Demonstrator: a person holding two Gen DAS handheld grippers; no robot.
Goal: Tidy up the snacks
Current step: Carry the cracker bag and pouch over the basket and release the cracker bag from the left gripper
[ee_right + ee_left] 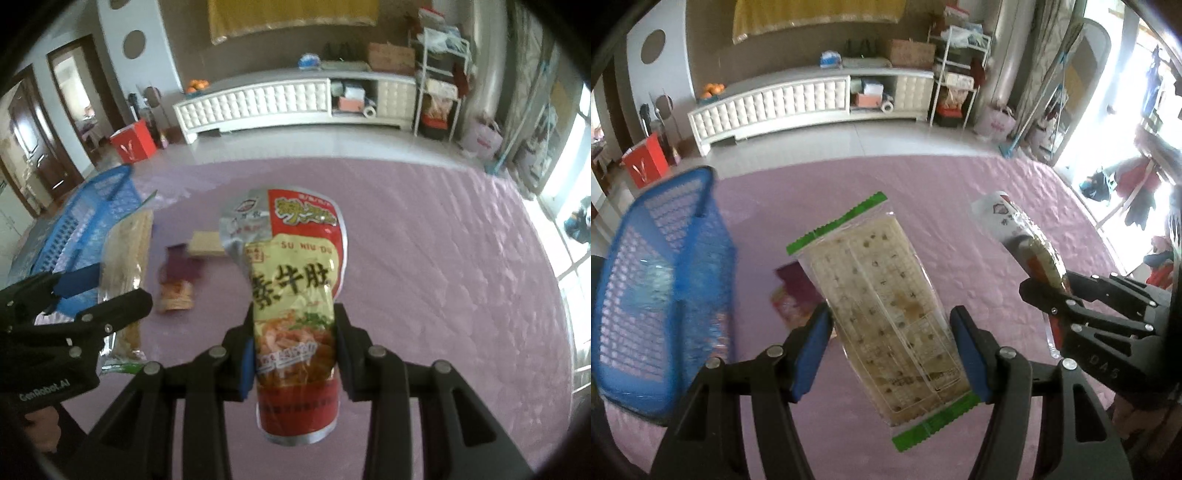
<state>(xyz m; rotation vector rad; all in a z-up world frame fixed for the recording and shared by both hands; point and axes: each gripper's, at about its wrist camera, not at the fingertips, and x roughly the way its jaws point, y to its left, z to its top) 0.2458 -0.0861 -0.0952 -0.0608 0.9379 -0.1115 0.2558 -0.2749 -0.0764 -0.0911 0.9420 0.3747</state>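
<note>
Blue-padded left gripper (892,349): clamped on the cracker pack (882,310), held above the cloth (960,192).
Left view, basket (661,280): blue mesh, at the left, blurred.
Left view, loose snack (792,295): red packet on the cloth, between basket and cracker pack.
Left view, right side: right gripper (1060,291) grips a pouch (1023,236).
Right gripper, own view (295,347): closed on the pouch (295,291), red and yellow, upright, clear of the cloth (424,258).
Right view, left side: left gripper (99,295) with cracker pack (125,258), basket (85,221) behind.
Right view, far: red packet (177,284) and tan wafer (205,243) lying on the cloth.
</note>
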